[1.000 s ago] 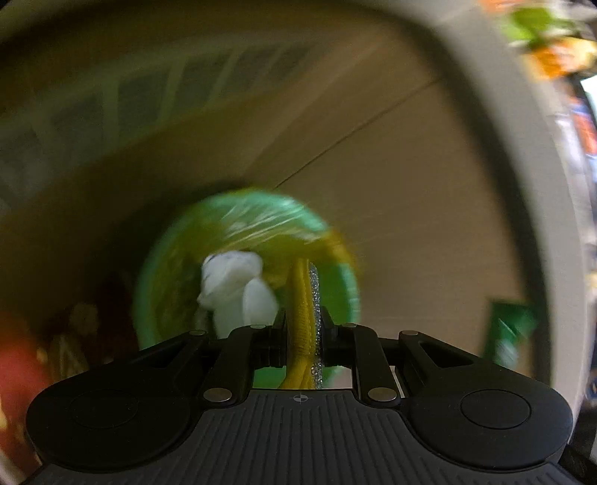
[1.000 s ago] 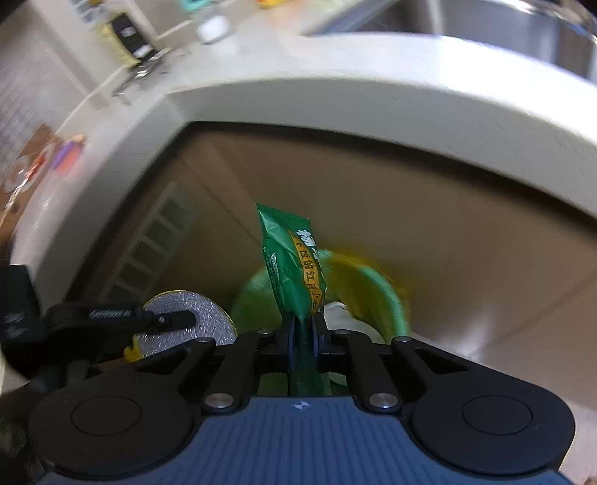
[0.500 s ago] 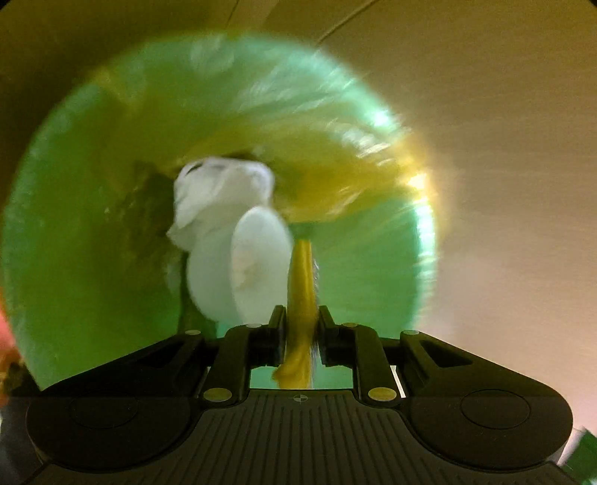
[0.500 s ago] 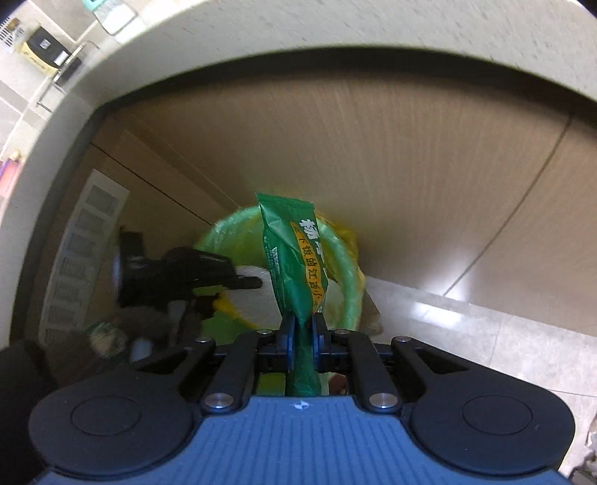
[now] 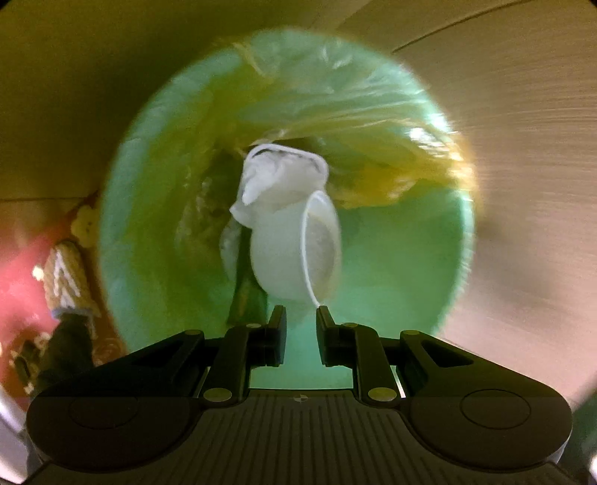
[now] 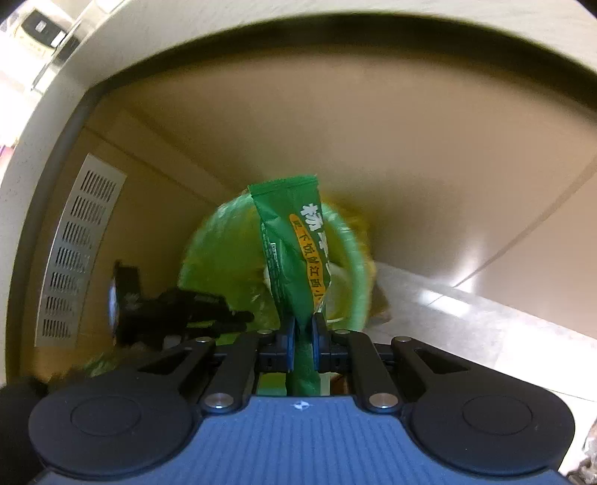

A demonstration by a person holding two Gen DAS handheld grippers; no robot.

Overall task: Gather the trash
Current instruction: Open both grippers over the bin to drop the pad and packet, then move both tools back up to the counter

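Left hand-held gripper (image 5: 300,317) — jaws parted, nothing between them, pointing steeply down into the green-lined bin (image 5: 403,291). The spread and the place over the bin's mouth fit a drop into it; no piece can be traced to the gripper.

Right hand-held gripper (image 6: 303,321) — clenched on the lower end of a green snack wrapper (image 6: 294,246), which stands upright above the jaws. Held by one end, probably so the rest hangs free to fall once the jaws part; it sits above the bin's near rim, not yet inside.

Bin contents, left wrist view only — a white plastic cup (image 5: 294,253) on its side with crumpled white material (image 5: 280,179) at its far end, and yellow film (image 5: 391,175) along the far right wall.

Right wrist view only — the desk edge (image 6: 261,33) arching overhead, a vented panel (image 6: 78,250) at far left, the left gripper's dark body at the bin's left side.
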